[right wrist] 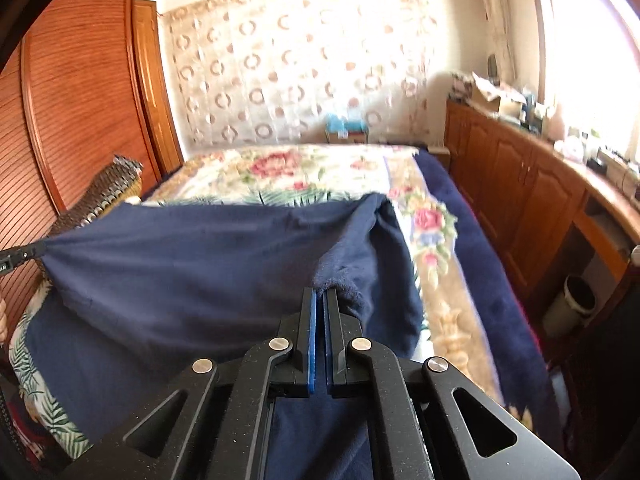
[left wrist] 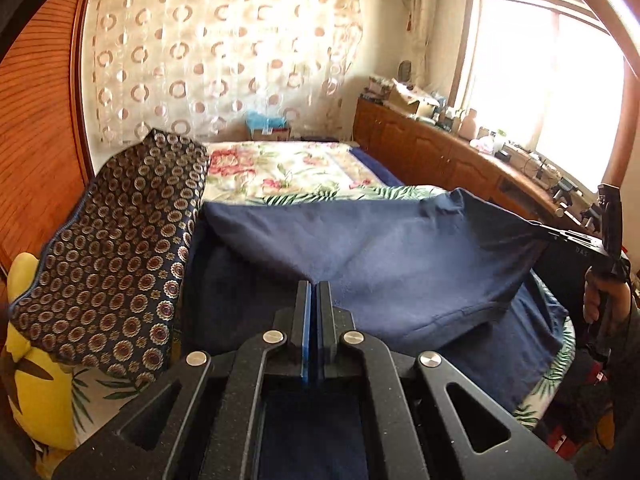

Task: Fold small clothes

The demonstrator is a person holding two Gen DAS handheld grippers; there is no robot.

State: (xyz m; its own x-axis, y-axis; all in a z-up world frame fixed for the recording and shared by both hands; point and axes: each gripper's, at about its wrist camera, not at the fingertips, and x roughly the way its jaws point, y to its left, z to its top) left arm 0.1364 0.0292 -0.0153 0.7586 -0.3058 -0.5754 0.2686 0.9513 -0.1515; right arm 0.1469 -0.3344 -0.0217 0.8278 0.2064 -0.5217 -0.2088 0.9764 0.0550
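Observation:
A navy blue garment (left wrist: pixel 400 248) hangs stretched between both grippers above the bed. In the left wrist view my left gripper (left wrist: pixel 314 285) is shut on the garment's near edge, the cloth pinched at the blue pads. At the right of that view the right gripper (left wrist: pixel 540 226) holds the other corner, with a hand (left wrist: pixel 600 300) on its grip. The right wrist view shows the right gripper (right wrist: pixel 320 293) shut on a bunched fold of the garment (right wrist: pixel 180 264). The left gripper (right wrist: pixel 36 252) holds the far left corner there. The garment's lower part lies on the bed.
A floral bedspread (right wrist: pixel 320 172) covers the bed. A dark patterned pillow (left wrist: pixel 120 248) and a yellow cushion (left wrist: pixel 36 380) lie at the left. A wooden wardrobe (right wrist: pixel 80 100) stands left, a cluttered cabinet (right wrist: pixel 520 176) runs along the right, with a waste bin (right wrist: pixel 576 300) below.

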